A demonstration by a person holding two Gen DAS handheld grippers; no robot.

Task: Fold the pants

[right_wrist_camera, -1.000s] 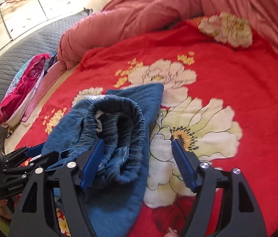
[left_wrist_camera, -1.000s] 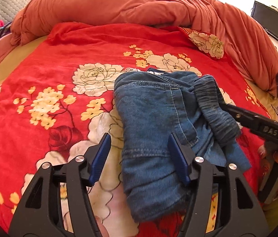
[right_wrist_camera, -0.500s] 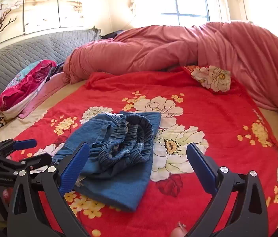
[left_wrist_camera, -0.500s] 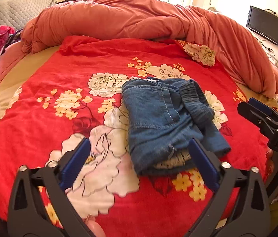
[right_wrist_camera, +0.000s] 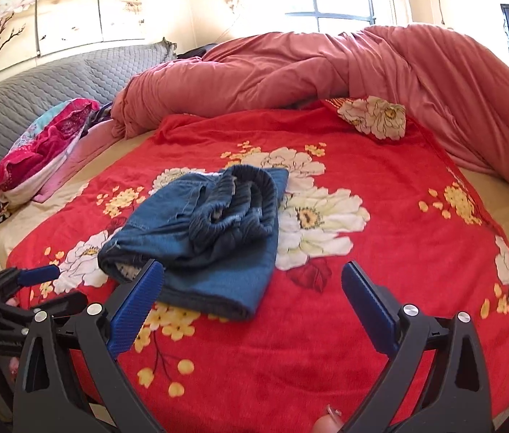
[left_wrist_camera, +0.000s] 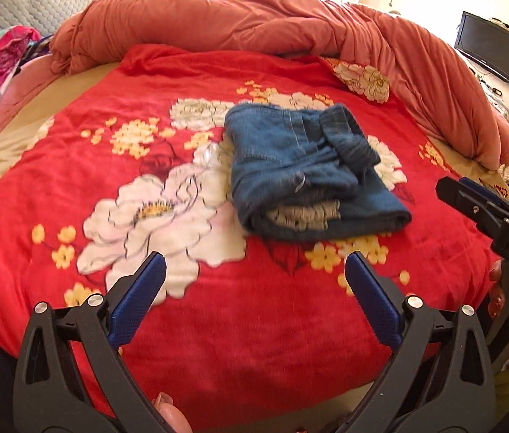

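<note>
Denim, soft but thick, the folded pants (left_wrist_camera: 308,176) lie on the bed (left_wrist_camera: 74,166) at our twelve o'clock; we'd pinch stacked hems, both left gripper (left_wrist_camera: 254,301) and right gripper (right_wrist_camera: 252,301) jaws spread empty.

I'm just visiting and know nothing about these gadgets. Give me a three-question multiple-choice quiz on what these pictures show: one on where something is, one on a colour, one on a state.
1. Where do the pants lie?
A. On the red flowered blanket
B. On the grey headboard
C. Under the rumpled duvet

2. What colour are the pads on the gripper fingers?
A. Green
B. Blue
C. White

3. How do the left gripper and right gripper stand?
A. Both shut on the pants
B. One open, one shut
C. Both open, holding nothing

Answers:
1. A, the folded denim bundle rests on the blanket's flower print.
2. B, both views show blue ribbed pads on black arms.
3. C, each pair of jaws is spread wide with only blanket between them.
</note>
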